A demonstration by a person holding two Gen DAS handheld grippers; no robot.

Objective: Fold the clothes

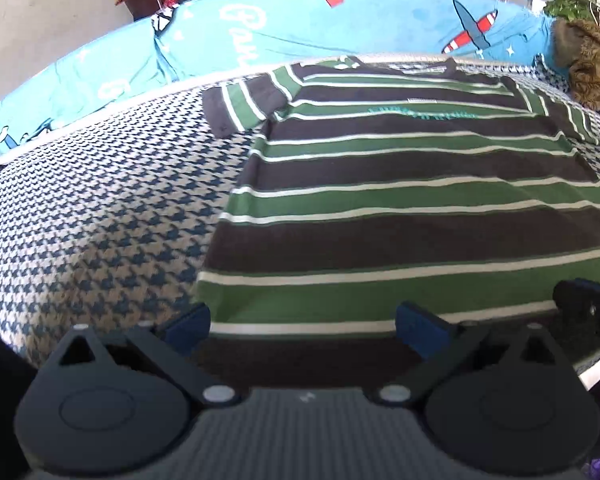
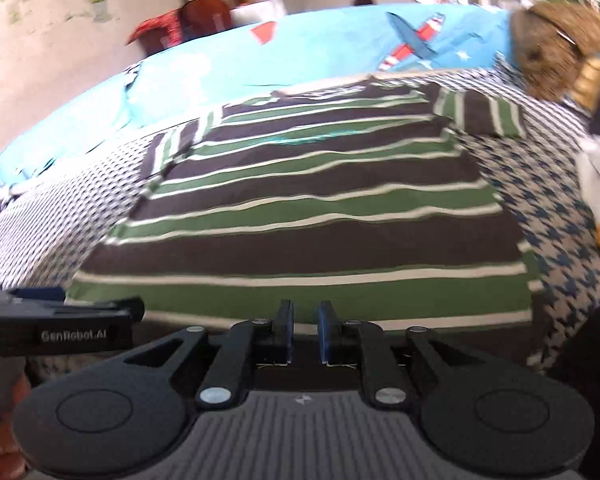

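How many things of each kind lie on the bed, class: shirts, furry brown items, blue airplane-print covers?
Striped shirt: 1
Furry brown item: 1
Blue airplane-print cover: 1
Total: 3

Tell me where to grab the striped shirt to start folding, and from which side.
Take the striped shirt by its near hem, coming in low from the side where both grippers are. It lies flat, collar away, and the hem sits right ahead of the open left gripper and the narrowly open right gripper, probably nearer its corners.
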